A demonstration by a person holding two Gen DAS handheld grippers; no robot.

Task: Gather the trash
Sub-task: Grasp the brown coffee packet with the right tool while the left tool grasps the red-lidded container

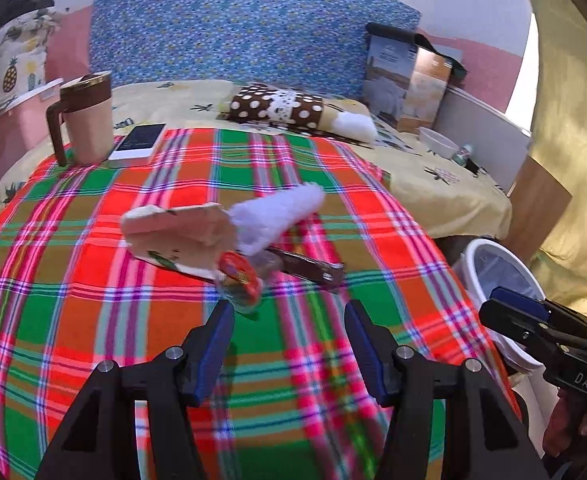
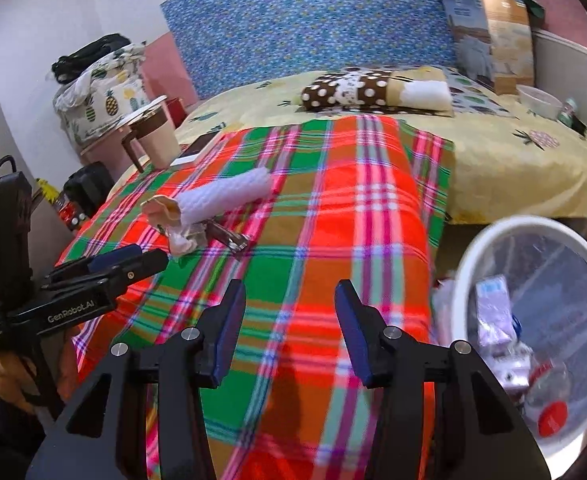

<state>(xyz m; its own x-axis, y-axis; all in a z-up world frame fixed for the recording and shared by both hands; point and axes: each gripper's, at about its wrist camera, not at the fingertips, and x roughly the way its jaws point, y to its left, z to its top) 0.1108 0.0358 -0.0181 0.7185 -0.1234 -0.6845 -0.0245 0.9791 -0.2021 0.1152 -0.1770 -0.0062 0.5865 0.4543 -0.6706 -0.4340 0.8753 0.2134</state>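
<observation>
Red-lidded clear wrapper (image 1: 240, 278) lies just beyond left gripper (image 1: 289, 334), jaws released, empty. Straddle it squarely before clamping. Right gripper (image 2: 290, 314) empty too, apart; bin (image 2: 469, 264) near right.

Bare plaid cloth (image 1: 293, 360) lies open ahead; a rolled towel (image 1: 277, 212) and wrappers (image 1: 239, 276) block its middle, a bin (image 2: 469, 272) its right edge.

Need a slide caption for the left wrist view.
Open left gripper approaches red-lidded clear plastic cup on plaid cloth; white bin at right.
</observation>
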